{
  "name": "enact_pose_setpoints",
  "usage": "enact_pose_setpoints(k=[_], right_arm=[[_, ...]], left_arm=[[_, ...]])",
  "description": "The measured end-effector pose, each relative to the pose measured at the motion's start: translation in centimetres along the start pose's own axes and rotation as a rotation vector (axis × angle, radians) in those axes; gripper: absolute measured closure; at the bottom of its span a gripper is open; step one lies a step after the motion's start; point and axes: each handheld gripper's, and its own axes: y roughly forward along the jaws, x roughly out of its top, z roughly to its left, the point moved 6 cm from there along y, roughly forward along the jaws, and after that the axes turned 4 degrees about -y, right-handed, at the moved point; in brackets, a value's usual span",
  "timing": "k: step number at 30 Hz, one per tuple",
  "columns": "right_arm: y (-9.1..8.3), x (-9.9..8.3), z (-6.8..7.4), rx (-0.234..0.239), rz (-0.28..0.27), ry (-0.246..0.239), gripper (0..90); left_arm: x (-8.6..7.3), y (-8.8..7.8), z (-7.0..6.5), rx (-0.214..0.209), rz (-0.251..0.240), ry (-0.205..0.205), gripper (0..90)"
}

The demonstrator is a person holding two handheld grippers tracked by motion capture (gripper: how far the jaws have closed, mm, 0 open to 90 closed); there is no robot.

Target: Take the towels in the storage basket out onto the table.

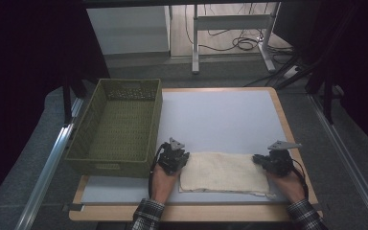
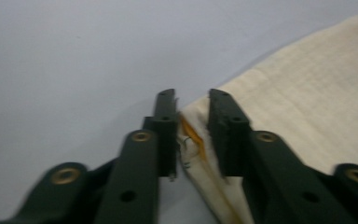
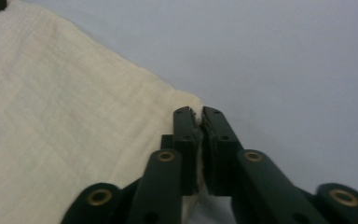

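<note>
**Both grippers at the far corners of the folded cloth**

A cream, rectangular, folded woven cloth (image 1: pixel 225 173) lies flat on the pale grey tabletop (image 1: pixel 220 120), near its front edge and just to the right of the olive-green woven rectangular basket (image 1: pixel 120 127), which stands on the tabletop's left side.

The left gripper (image 1: pixel 181 162) sits at the cloth's far-left corner, between the cloth and the basket's near right corner. In the left gripper view its fingers (image 2: pixel 165 126) stand a little apart with the cloth's frayed corner (image 2: pixel 193 135) between them; one finger lies against the hem, the other has a small gap, so they are not yet pressed on it.

The right gripper (image 1: pixel 261 160) sits at the cloth's far-right corner, well apart from the basket. In the right gripper view its fingers (image 3: pixel 186 140) are drawn together with a thin edge of the cloth (image 3: pixel 74 116) pinched between them.

Both hands come in from the front edge of the tabletop, in plaid sleeves (image 1: pixel 146 215), one on either end of the cloth
</note>
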Motion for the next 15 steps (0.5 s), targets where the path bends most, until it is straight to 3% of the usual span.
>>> enact_pose_setpoints(k=[4, 8, 12, 15], right_arm=[[-0.2, 0.8, -0.1, -0.05, 0.016, -0.044, 87.4], [-0.2, 2.4, -1.2, -0.069, -0.011, -0.039, 87.4], [0.6, 4.2, -2.4, -0.087, -0.018, -0.048, 87.2], [1.7, 4.8, -2.9, -0.082, 0.001, -0.045, 86.4]], left_arm=[[-0.1, -0.4, -0.1, -0.02, -0.032, -0.004, 84.6], [-0.1, -1.1, -0.3, -0.033, -0.066, -0.013, 84.5], [-0.1, -1.7, -0.5, -0.019, -0.09, -0.005, 84.3], [-0.4, -1.5, -0.3, 0.01, -0.067, 0.009, 83.6]])
